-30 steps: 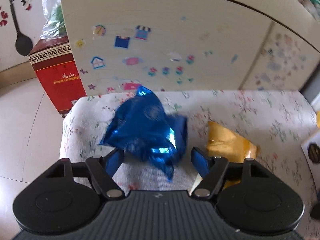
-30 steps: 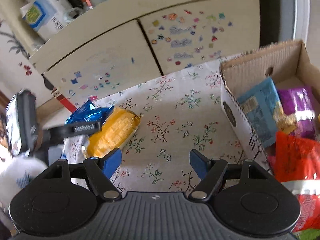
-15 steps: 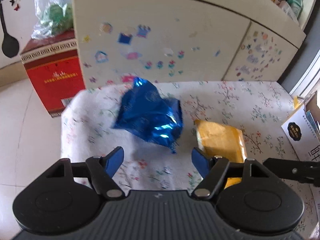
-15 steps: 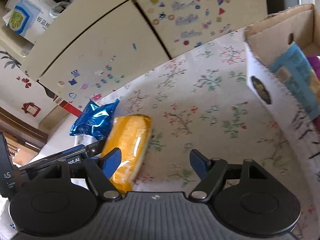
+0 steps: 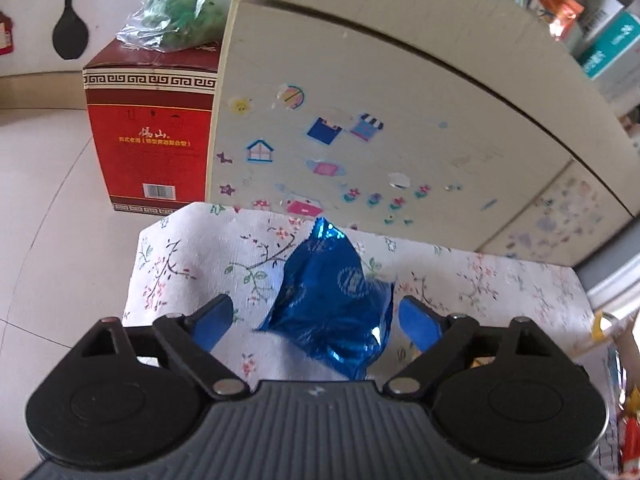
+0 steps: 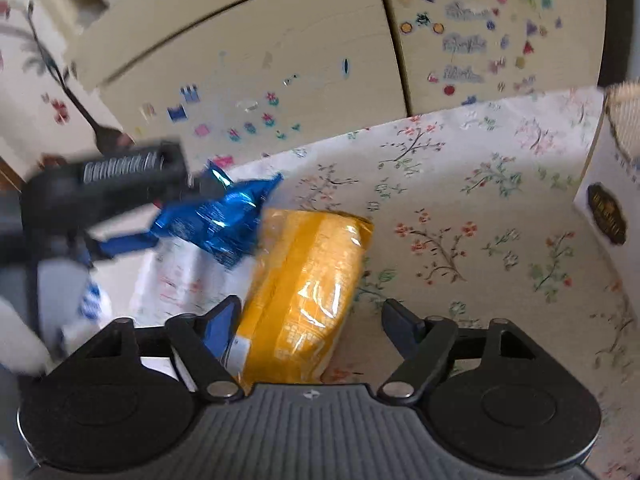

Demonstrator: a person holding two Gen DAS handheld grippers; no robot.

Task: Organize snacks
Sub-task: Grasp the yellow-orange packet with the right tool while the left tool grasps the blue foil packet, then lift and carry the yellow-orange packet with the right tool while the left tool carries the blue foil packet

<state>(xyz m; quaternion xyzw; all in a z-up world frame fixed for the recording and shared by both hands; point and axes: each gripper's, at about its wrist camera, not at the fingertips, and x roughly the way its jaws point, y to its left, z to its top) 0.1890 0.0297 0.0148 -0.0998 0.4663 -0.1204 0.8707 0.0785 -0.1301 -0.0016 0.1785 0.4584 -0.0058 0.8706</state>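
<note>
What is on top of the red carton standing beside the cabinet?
A clear plastic bag of something green rests on the red carton. What the green contents are cannot be told, and the carton top under the bag is covered.

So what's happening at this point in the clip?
A person with a gripper in each hand is clearing snacks off a floral tablecloth. The left gripper has just been opening, and the crinkled blue foil packet sits between its fingers, ungripped. The right gripper has been closing, its fingers either side of the yellow plastic-wrapped pack but not clamped. A cardboard box stands at the right.
</note>
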